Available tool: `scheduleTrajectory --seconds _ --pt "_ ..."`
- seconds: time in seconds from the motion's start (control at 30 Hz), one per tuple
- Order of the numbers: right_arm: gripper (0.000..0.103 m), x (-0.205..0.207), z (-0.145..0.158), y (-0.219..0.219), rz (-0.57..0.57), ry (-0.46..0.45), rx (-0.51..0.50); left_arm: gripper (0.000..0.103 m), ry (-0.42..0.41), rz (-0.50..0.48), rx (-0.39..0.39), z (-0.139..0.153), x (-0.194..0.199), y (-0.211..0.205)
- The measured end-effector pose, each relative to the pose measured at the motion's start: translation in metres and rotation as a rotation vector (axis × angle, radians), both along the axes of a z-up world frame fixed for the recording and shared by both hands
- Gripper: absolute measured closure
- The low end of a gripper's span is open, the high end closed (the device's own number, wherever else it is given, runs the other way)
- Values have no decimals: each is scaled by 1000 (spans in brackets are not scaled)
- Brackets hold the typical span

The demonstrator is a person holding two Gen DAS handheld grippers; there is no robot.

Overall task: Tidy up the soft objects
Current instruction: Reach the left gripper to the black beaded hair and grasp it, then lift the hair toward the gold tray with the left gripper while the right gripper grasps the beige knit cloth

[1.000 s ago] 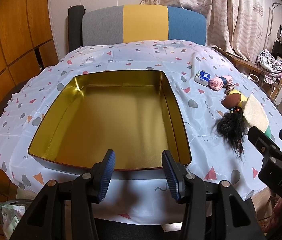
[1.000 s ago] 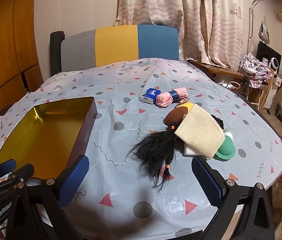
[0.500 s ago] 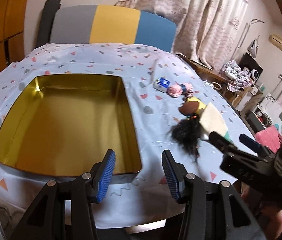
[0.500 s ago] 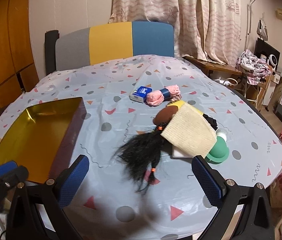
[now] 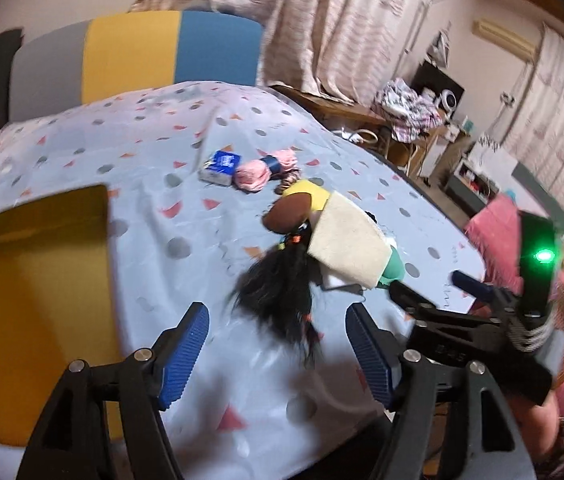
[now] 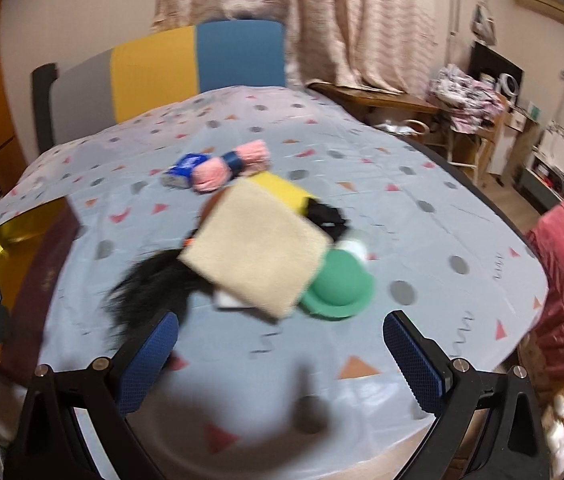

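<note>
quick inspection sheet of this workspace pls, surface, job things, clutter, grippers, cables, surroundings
surface: patterned tablecloth covers the table.
job's things: gold tin empty where visible; doll, beige cloth, pink yarn, green hat outside it.
clutter: blue packet beside the yarn.
grippers: left gripper jaws just opened, empty; right gripper open, empty.
cables: nothing seen.
surroundings: striped chair, curtains, cluttered desk.

Both wrist views look down, sharing the doll.

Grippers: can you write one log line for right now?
left gripper: open, empty | right gripper: open, empty | doll, cloth: on table | tin: empty
</note>
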State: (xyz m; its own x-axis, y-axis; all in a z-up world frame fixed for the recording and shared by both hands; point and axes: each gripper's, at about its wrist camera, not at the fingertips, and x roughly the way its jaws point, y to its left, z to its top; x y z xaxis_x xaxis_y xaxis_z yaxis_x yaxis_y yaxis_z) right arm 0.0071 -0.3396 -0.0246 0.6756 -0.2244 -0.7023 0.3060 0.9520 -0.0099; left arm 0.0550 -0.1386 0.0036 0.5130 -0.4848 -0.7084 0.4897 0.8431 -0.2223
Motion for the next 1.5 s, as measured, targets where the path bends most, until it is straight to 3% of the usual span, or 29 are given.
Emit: scheduleTrajectory --seconds 0.23,0.37,0.57,0.6,0.67,0.77,0.87,1.0,1.2,1.23,1.33,1.5 --pt "0 -7 2 -41 -123 -12 10 31 75 -105 132 -46 40 -66" --pt "0 -9 2 -48 -140 -12 18 31 51 -118 200 -67 53 -85" --pt "0 -8 0 -44 -116 -11 30 32 51 -113 177 -82 74 -92" --pt "0 -8 -1 -43 -111 -9 31 34 45 -114 218 -87 77 -96" --pt "0 -7 -2 -39 -96 -6 28 58 29 -125 264 -93 78 -100" --pt "0 -6 -3 -35 -79 -8 27 73 29 -122 232 -97 77 -90" --pt "0 -6 -5 -33 -54 -18 47 83 53 -114 166 -97 77 -75" --pt "0 -4 -10 -29 -8 -25 105 87 76 -54 106 -98 73 -49" --pt "0 -2 -15 -21 16 -8 107 87 100 29 88 -93 61 -20" --pt "0 -2 -15 -21 17 -8 108 84 90 33 85 -91 58 -19" --pt "0 -1 -17 -19 20 -1 111 56 16 50 116 -79 48 -22" --pt "0 -1 -16 -18 23 2 102 54 -33 9 171 -69 61 -47"
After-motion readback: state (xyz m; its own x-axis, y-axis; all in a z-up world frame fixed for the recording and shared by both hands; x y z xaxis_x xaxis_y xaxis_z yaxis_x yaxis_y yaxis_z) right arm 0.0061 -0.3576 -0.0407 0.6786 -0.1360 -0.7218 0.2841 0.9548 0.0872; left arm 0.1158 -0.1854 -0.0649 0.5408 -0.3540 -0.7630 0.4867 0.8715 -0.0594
